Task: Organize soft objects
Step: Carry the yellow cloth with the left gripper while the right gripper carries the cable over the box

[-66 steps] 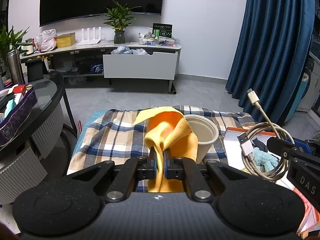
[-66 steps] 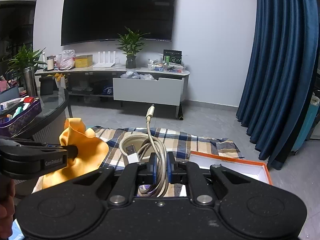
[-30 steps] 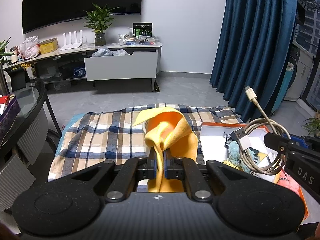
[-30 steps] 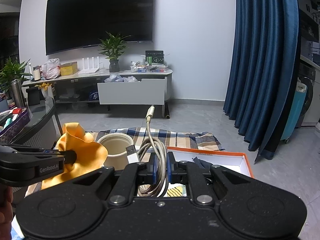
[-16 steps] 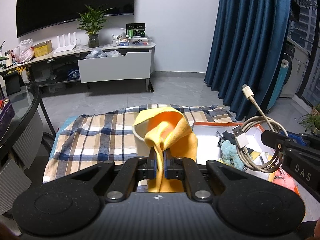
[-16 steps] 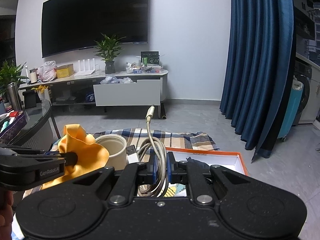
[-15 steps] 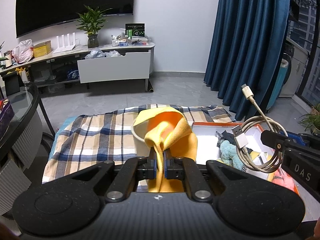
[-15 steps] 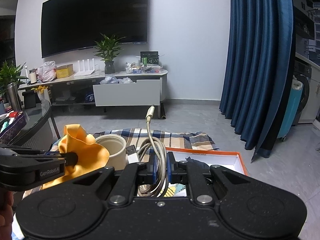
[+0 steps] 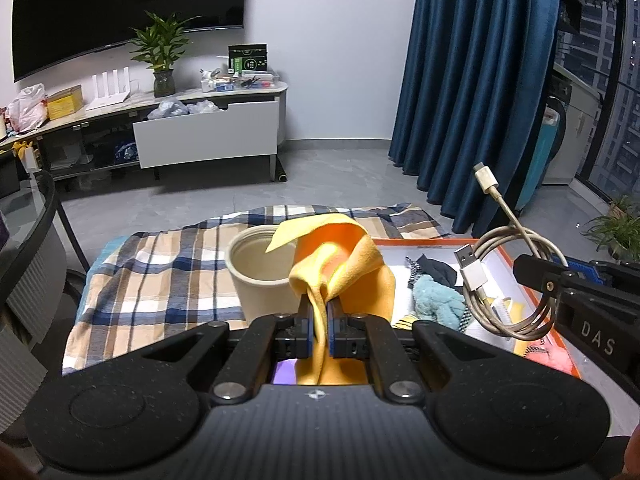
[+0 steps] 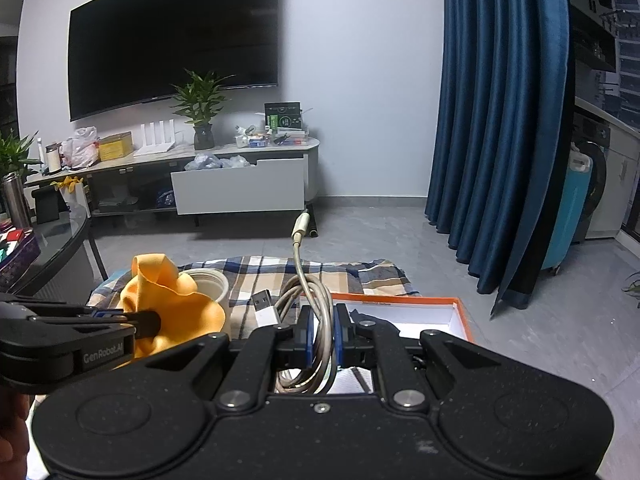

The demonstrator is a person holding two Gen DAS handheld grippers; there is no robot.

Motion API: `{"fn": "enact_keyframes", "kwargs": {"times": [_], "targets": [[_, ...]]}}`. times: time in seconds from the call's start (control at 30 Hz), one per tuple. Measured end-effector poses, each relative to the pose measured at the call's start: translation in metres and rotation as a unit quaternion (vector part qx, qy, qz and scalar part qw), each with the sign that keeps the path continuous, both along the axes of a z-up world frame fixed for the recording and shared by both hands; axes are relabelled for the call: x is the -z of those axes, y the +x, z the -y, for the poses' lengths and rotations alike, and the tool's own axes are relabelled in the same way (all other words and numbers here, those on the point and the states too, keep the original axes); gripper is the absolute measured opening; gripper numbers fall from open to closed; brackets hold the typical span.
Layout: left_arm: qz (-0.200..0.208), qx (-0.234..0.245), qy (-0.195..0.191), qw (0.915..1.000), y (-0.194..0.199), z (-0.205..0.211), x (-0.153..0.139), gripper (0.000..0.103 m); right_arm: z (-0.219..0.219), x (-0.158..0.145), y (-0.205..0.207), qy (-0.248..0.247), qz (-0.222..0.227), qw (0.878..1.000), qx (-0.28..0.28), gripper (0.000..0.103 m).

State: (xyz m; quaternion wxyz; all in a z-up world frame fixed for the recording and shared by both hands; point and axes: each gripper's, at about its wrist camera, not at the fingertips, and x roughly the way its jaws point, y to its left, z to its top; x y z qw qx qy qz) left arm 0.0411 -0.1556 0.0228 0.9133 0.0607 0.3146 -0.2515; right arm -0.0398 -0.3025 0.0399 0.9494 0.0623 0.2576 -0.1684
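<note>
My left gripper (image 9: pixel 319 312) is shut on a yellow-orange cloth (image 9: pixel 344 252), which bunches above the pads and hangs below them. It hovers just right of a cream round tub (image 9: pixel 260 268) on the plaid blanket (image 9: pixel 160 280). My right gripper (image 10: pixel 319 328) is shut on a coiled beige USB cable (image 10: pixel 316 308); the coil (image 9: pixel 516 280) also shows at the right of the left wrist view, above an orange-rimmed white box (image 9: pixel 520 256). In the box lie a teal fluffy item (image 9: pixel 436 296) and other soft pieces.
A glass side table (image 9: pixel 36 216) stands at the left. Behind the blanket is grey floor, then a TV cabinet (image 9: pixel 208 132) with a plant (image 9: pixel 162 52). Blue curtains (image 9: pixel 476 80) hang at the right. A person's hand (image 10: pixel 12 432) shows at the lower left edge.
Both views have swung a little rightward: the tub now shows left of the cloth and more of the box is visible. Both grips are unchanged.
</note>
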Motion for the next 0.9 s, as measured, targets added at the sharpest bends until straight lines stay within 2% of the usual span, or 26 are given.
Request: {"fn": "enact_keyframes", "kwargs": {"times": [0.47,0.9], "targets": [[-0.01,0.039,-0.004,0.9992,-0.001,0.015,0.003,0.01,0.019,0.002,-0.008,0.007,-0.003,1.0,0.029,0.011],[-0.024,0.08,0.004,0.9965,-0.006,0.047,0.011,0.01,0.056,0.011,-0.023,0.019,-0.012,0.997,0.076,0.012]]}}
